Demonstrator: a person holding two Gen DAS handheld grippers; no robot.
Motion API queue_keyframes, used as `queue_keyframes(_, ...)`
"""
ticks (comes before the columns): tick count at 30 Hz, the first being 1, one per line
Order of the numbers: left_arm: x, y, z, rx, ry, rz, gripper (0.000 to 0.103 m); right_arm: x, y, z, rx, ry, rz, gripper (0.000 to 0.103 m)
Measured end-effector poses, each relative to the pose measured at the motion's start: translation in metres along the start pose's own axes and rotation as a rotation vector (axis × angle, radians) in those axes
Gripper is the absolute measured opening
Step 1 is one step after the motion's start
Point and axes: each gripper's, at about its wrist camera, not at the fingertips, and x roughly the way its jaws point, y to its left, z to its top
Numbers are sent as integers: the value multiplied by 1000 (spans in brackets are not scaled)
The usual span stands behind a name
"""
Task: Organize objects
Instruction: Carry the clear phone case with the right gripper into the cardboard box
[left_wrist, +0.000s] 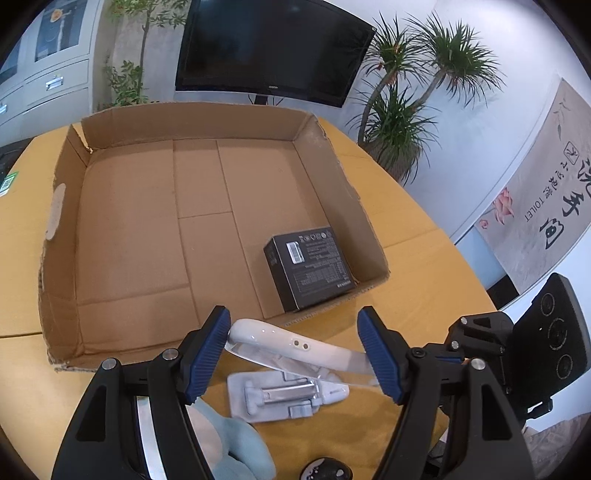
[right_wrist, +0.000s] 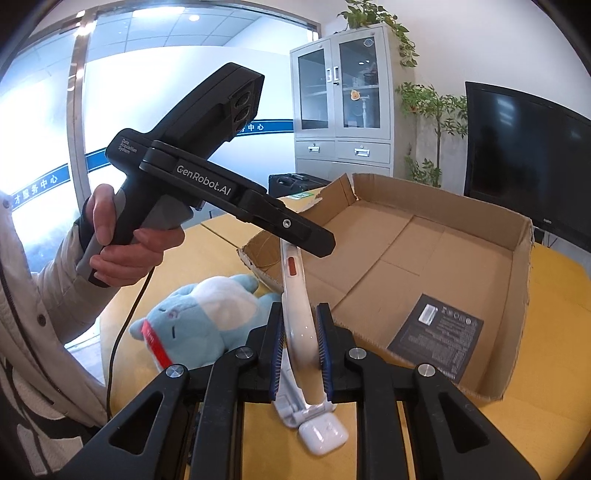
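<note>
A white curved wand-shaped device (right_wrist: 297, 295) with a clear strip along its underside is held up over the yellow table. My right gripper (right_wrist: 300, 314) is shut on its thick end. Its far end reaches across the jaws of my left gripper (left_wrist: 295, 325), where the device (left_wrist: 280, 338) spans the gap. Its rounded tip rests against the left pad (left_wrist: 210, 343) and its body runs behind the right pad. The left jaws stand wide apart. An open cardboard box (left_wrist: 192, 118) lies just beyond, with a black carton (left_wrist: 310, 267) in its near right corner.
Under the device lie a grey moulded plastic tray (left_wrist: 280, 398) and a white earbud case (right_wrist: 323, 435). A blue plush toy (right_wrist: 207, 317) sits to the left and a small black round object (left_wrist: 327, 470) at the near edge. A person's hand (right_wrist: 122, 236) holds the left gripper.
</note>
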Motion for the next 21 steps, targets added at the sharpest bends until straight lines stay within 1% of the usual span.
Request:
queue_keyframes(10,5,18,11,-14,1,0,70,19,-5,11,-17,15,15,14)
queue_keyframes(21,13,41,41,-21,-18,9,70,47,-23,39,-87,38,26,12)
